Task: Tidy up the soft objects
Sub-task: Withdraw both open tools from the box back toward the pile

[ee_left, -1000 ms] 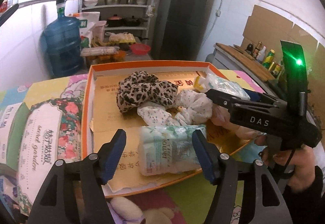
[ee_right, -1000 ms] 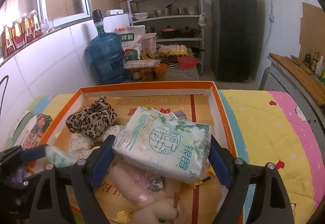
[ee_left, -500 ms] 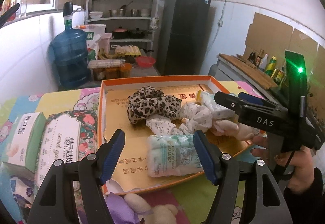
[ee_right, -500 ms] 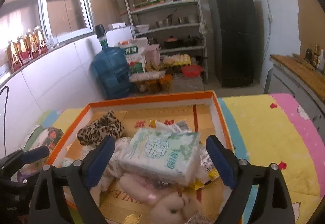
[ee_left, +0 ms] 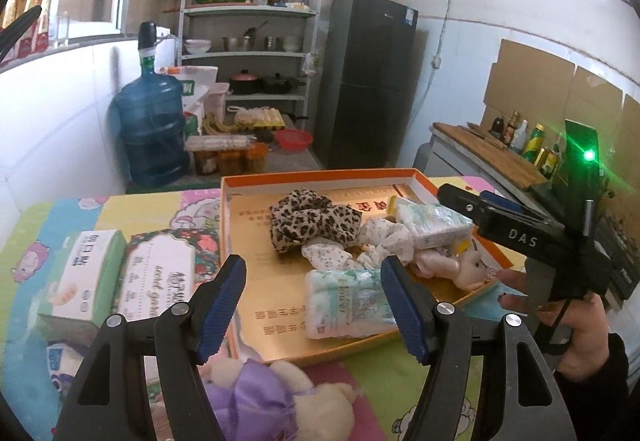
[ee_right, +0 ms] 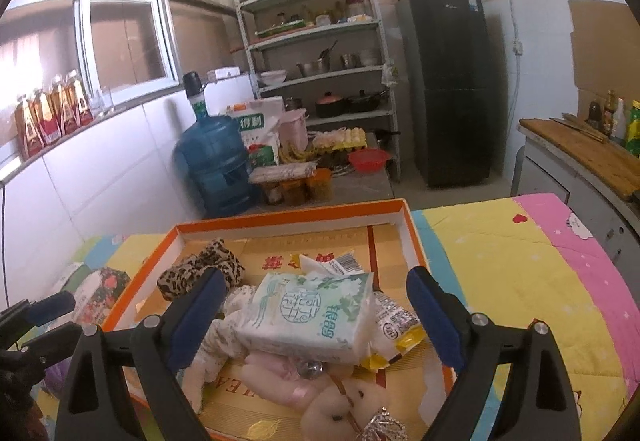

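Note:
An orange-rimmed tray (ee_left: 320,175) holds a leopard-print scrunchie (ee_left: 312,219), a white floral scrunchie (ee_left: 384,241), a pink plush bunny (ee_left: 452,265) and two tissue packs. My left gripper (ee_left: 314,307) is open, hovering back from the near tissue pack (ee_left: 344,301), which lies flat on the tray floor. My right gripper (ee_right: 316,321) is open too. Its pads stand clear on both sides of the other tissue pack (ee_right: 312,313), which rests on the pile over the bunny (ee_right: 328,397). A hand holds the right gripper (ee_left: 480,209) at the tray's right edge.
Two tissue boxes (ee_left: 156,281) (ee_left: 84,277) lie left of the tray on the colourful cloth. A purple-dressed plush toy (ee_left: 276,401) sits under my left gripper. A yellow snack packet (ee_right: 396,325) lies beside the right pack. Water jug, shelves and fridge stand beyond the table.
Both grippers have drawn back and risen, so the tray looks smaller. The right jaws widened off the tissue pack, which stayed on the pile. The left pack stays flat in the tray.

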`<state>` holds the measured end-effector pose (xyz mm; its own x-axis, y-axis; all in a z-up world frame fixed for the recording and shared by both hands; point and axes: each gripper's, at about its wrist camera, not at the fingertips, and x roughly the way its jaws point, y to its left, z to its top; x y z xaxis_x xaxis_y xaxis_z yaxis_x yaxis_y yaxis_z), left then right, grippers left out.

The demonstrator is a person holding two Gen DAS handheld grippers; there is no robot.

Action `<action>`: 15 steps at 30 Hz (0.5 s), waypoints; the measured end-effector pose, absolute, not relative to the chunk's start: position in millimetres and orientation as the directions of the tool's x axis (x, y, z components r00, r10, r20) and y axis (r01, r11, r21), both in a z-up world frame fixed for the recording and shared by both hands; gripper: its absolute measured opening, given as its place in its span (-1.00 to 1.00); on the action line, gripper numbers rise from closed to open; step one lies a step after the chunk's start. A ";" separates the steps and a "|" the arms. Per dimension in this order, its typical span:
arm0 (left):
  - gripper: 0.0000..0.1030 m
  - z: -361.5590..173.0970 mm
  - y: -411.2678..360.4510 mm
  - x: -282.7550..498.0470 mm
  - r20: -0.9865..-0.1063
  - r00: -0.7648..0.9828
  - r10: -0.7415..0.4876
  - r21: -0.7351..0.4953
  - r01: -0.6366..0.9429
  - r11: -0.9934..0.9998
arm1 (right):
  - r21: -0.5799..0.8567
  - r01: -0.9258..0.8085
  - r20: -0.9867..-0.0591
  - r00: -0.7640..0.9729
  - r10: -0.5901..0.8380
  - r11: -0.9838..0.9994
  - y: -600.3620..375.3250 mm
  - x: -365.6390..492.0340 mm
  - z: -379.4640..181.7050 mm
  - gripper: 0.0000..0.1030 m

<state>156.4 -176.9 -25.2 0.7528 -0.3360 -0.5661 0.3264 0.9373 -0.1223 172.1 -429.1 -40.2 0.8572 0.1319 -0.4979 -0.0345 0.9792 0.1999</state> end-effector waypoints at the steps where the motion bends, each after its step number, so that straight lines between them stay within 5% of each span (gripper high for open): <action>1: 0.39 -24.3 -174.7 154.9 -0.565 0.755 -0.334 -0.122 0.324 0.938 | 0.203 -0.031 -0.491 0.861 0.129 0.979 -428.8 169.4 -38.5 0.79; 15: 0.39 -13.8 -146.1 131.1 -0.557 0.776 -0.297 -0.110 0.285 0.952 | 0.122 -0.049 -0.494 0.863 0.104 0.991 -394.6 136.5 -20.4 0.79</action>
<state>131.1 -146.1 -13.8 0.7756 -0.2968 -0.5572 0.2854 0.9521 -0.1099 136.5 -394.6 -20.4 0.8633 0.1036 -0.4940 -0.0494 0.9913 0.1217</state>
